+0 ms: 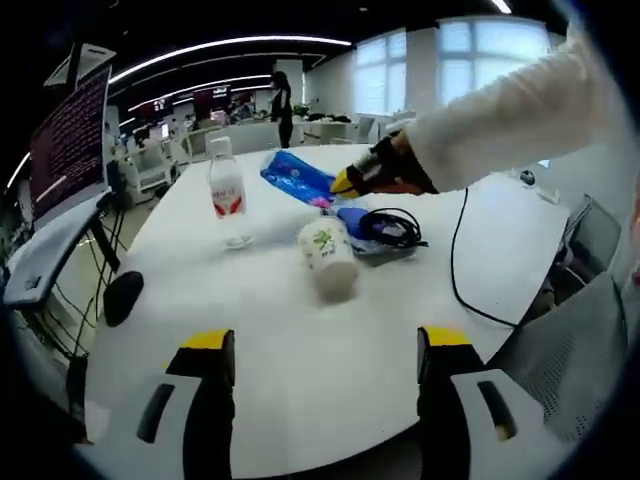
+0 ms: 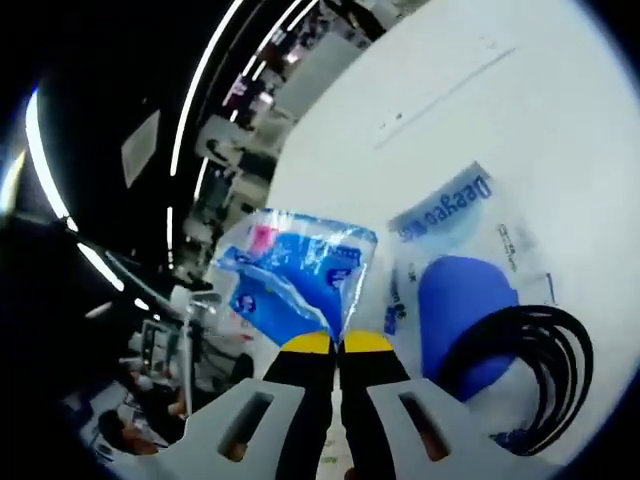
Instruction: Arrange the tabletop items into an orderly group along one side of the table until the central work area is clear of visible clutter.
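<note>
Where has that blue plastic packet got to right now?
The blue packet is pinched in the right gripper, lifted above the table. In the left gripper view it sits between the water bottle and the paper cup.

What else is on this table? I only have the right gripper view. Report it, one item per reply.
Observer: A clear plastic water bottle with a red label stands upright, left of your blue plastic packet in the left gripper view.
Operator: Go on. Anything nearer?
Observer: A white paper cup lies on its side, this side of the packet.
Operator: Report the left gripper.
Observer: The left gripper is open, holding nothing, over the table's near edge.
</note>
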